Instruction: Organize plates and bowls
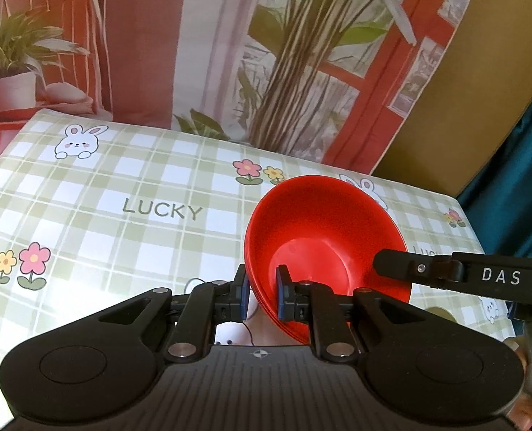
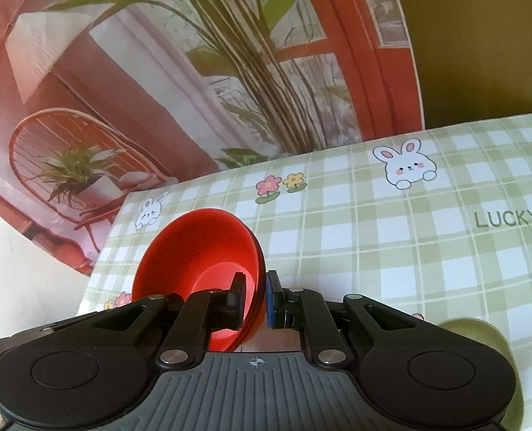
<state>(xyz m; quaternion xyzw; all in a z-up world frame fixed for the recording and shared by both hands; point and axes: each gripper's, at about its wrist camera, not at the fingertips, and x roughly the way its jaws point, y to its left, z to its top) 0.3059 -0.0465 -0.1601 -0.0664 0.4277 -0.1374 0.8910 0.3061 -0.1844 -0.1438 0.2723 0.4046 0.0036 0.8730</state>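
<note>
A green-checked cloth covers the bench (image 1: pixel 122 186). Above it, lower centre of both views, tilts the glossy red plastic bowl stack (image 1: pixel 323 230). The left gripper (image 1: pixel 262 292) and right gripper (image 2: pixel 255 296) have jaws clenched on opposite rims; lowering level and releasing together would likely seat it best.

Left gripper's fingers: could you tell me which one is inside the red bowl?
The left gripper's finger on the view's right, pad against the red bowl's inner wall; the other finger presses the outside.
</note>
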